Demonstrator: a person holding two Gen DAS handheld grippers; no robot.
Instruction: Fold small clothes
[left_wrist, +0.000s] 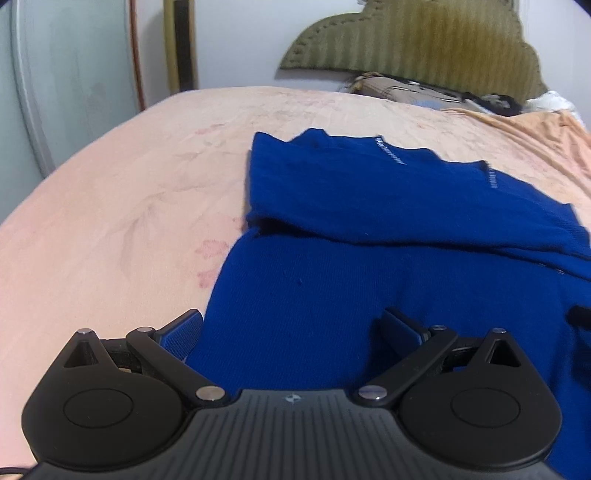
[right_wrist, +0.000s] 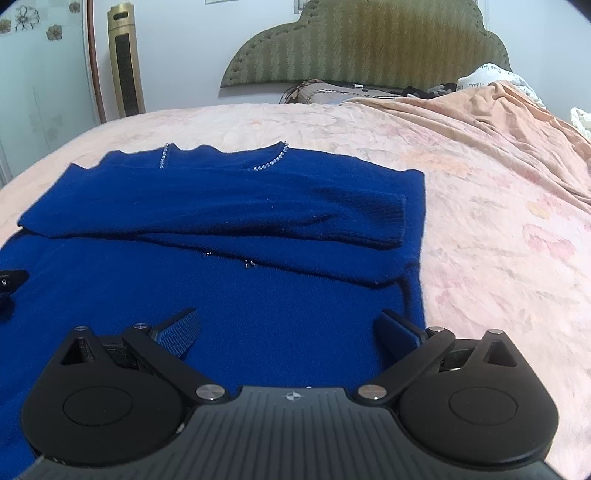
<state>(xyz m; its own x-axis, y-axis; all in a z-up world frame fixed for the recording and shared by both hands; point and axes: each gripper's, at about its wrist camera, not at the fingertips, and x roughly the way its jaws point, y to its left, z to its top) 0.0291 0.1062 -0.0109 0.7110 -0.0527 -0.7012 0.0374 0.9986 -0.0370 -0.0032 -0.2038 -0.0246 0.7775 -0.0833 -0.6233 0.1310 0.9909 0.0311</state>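
A royal blue knit sweater (right_wrist: 229, 206) with a beaded neckline lies flat on the bed, both sleeves folded across its chest. It also shows in the left wrist view (left_wrist: 369, 206). My left gripper (left_wrist: 291, 328) is open and empty, low over the sweater's near left hem edge. My right gripper (right_wrist: 288, 328) is open and empty, low over the near right part of the hem. The left gripper's tip shows at the left edge of the right wrist view (right_wrist: 11, 278). The right gripper's tip shows in the left wrist view (left_wrist: 580, 314).
The bed is covered by a peach floral sheet (right_wrist: 480, 221). A bunched peach quilt (right_wrist: 498, 107) lies at the far right. An olive padded headboard (right_wrist: 369, 40), pillows and clutter are at the far end. A gold tower fan (right_wrist: 125, 59) stands by the wall.
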